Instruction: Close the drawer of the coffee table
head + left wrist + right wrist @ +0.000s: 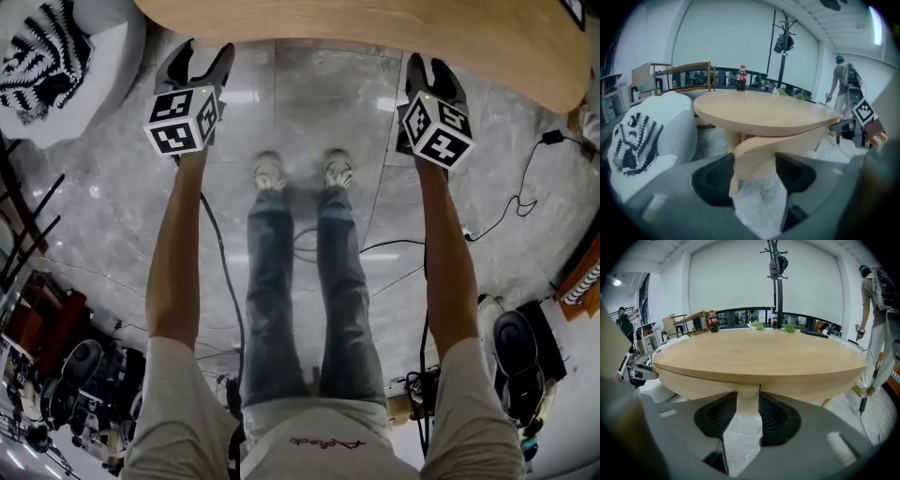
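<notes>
The round wooden coffee table point(375, 28) fills the top of the head view. In the left gripper view its curved drawer front point(764, 152) swings out from under the top point(759, 112). The drawer's end stands between the wide-apart jaws of my left gripper point(754, 176), which is open. In the head view that gripper point(200, 56) is at the table's edge on the left. My right gripper point(431, 70) is at the edge on the right. Its jaws point(747, 413) are open with a narrow gap, and wood under the table shows through it. A seam point(759, 389) splits the band below the top.
A white pouf with a black-and-white knitted cushion point(56, 56) stands left of the table. A cola bottle point(741, 78) stands on the far side of the tabletop. A coat stand point(783, 56) and a person point(843, 84) are beyond. Cables point(506, 206) cross the marble floor near my feet point(300, 172).
</notes>
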Tool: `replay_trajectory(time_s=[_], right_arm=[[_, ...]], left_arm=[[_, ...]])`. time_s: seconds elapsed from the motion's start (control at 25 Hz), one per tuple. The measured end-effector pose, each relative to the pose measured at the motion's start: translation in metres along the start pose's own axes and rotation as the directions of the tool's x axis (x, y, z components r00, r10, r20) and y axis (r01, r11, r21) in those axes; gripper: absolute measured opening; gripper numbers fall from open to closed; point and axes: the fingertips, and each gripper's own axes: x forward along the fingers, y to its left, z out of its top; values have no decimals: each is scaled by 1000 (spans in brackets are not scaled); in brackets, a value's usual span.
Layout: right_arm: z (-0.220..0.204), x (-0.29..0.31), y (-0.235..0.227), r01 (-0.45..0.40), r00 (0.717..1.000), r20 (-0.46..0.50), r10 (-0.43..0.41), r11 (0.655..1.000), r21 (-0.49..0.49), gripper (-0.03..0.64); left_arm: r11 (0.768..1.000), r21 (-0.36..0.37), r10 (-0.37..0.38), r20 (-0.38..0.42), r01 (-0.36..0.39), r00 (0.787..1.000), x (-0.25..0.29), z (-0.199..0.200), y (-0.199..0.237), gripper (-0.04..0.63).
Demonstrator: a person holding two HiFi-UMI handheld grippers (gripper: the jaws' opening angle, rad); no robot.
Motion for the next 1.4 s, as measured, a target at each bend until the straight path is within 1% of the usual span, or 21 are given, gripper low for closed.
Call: replay_trajectory(time_s=[0.2,0.28,0.36,0.44,0.52,0.68,0.72,0.76,0.84,0.88,0.92,1.0,1.04,1.08,1.16,1.4], right_arm=[[4,6,-2,11,1000,-8,-11,1000,8,164],[4,6,-4,6,1000,-8,-6,1000,-3,182],[3,4,-3,-9,1000,-4,9,1000,-14,224],[3,-1,1,-22,1000,-3,22,999,-36,222],[2,-8,5,-31,1000,-1,31,998,-56,219],[-5,-25,22,-62,998,0,62,992,-109,176],[-8,-30,26,-69,998,-1,70,989,-127,154],[-11,-35,30,-75,997,0,76,987,-142,125],[-16,-46,37,-86,996,2,88,984,-158,92],[-18,-51,40,-93,996,4,95,982,-163,74],[-20,-58,43,-99,995,7,102,980,-170,42],[-21,-71,50,-115,993,13,120,975,-191,7],[-22,-77,53,-124,991,15,130,971,-204,5],[-22,-83,56,-132,990,17,139,967,-217,5],[-20,-97,59,-139,989,23,148,964,-228,5],[10,-141,69,-158,982,68,176,964,-216,3]], left_arm=[[1000,2,5,-14,-5,1000,6,5,5,272],[1000,7,5,-16,-5,1000,7,5,5,272],[1000,15,17,4,-17,1000,1,6,7,270],[999,38,34,13,-34,999,-8,4,8,247],[998,56,33,5,-33,999,-18,-4,3,245],[998,60,17,17,-18,1000,-38,-15,-13,209],[998,61,12,25,-13,1000,-43,-16,-19,204],[998,65,7,32,-9,999,-47,-16,-24,181],[997,71,-4,42,1,999,-56,-18,-35,170],[998,68,-9,48,5,999,-60,-18,-40,147],[998,63,-13,57,10,998,-65,-18,-45,136],[998,55,-26,78,22,997,-74,-15,-53,93],[998,52,-33,87,29,996,-79,-13,-58,84],[998,50,-40,93,35,995,-84,-12,-62,50],[998,48,-49,101,45,994,-96,-8,-71,9],[996,48,-78,124,72,989,-133,17,-94,3]])
